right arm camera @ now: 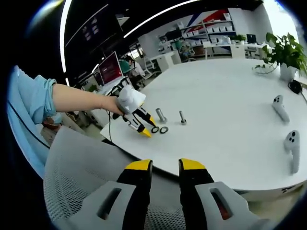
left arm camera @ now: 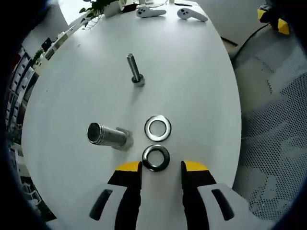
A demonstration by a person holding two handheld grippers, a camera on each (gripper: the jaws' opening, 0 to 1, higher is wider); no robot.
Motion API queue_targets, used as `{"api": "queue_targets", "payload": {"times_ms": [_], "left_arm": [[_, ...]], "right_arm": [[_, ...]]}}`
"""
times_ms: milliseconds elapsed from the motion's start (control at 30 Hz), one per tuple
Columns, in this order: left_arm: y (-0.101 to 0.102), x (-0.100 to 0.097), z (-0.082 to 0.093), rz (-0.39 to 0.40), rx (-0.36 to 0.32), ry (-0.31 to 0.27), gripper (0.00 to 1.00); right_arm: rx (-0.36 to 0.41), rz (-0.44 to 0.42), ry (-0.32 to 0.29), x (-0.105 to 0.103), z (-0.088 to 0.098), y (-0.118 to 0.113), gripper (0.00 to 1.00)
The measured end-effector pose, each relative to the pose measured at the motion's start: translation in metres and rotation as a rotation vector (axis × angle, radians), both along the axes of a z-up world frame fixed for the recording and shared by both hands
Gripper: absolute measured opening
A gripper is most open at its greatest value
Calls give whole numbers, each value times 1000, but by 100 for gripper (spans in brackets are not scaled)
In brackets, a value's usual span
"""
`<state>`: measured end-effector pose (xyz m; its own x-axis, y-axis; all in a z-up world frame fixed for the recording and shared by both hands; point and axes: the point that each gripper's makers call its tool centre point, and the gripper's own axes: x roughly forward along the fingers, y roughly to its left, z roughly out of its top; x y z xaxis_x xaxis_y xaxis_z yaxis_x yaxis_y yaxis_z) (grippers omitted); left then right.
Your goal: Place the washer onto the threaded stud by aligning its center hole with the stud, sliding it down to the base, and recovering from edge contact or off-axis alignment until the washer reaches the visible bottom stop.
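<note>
Two washers (left arm camera: 157, 128) lie flat on the desk (left arm camera: 201, 81), none yet on the stud (left arm camera: 134, 69). Left tongs (left arm camera: 161, 166), spread, straddle the lower-centre washer (left arm camera: 156, 157). Right tongs (right arm camera: 165, 165) idle, slightly parted, empty.

No legible text

Nothing can be read — the screens and shelf boxes beyond the desk (right arm camera: 230, 96) are too small and blurred.

White round table (right arm camera: 230, 120) — shelves (right arm camera: 211, 33), ceiling light strips (right arm camera: 144, 24) behind.
</note>
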<state>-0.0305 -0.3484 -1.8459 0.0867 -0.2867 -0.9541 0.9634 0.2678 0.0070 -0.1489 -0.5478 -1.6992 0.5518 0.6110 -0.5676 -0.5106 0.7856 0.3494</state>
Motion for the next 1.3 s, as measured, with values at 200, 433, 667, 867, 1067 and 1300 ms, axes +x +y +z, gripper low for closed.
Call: {"api": "queue_targets", "payload": {"times_ms": [200, 433, 667, 867, 1067, 1300], "left_arm": [[-1, 2, -1, -34, 23, 4, 31], [-1, 2, -1, -43, 26, 5, 30], [-3, 6, -2, -53, 15, 3, 30], [-3, 10, -3, -55, 14, 5, 29], [-3, 10, -4, -68, 24, 5, 28], [-1, 11, -3, -59, 28, 5, 21]], "right_arm": [[4, 7, -1, 0, 1, 1, 24], [7, 21, -2, 0, 1, 3, 24], [4, 29, 2, -1, 1, 3, 24], [4, 30, 4, -1, 1, 3, 24], [-3, 38, 12, -2, 0, 4, 24], [-5, 38, 14, -2, 0, 4, 24]]}}
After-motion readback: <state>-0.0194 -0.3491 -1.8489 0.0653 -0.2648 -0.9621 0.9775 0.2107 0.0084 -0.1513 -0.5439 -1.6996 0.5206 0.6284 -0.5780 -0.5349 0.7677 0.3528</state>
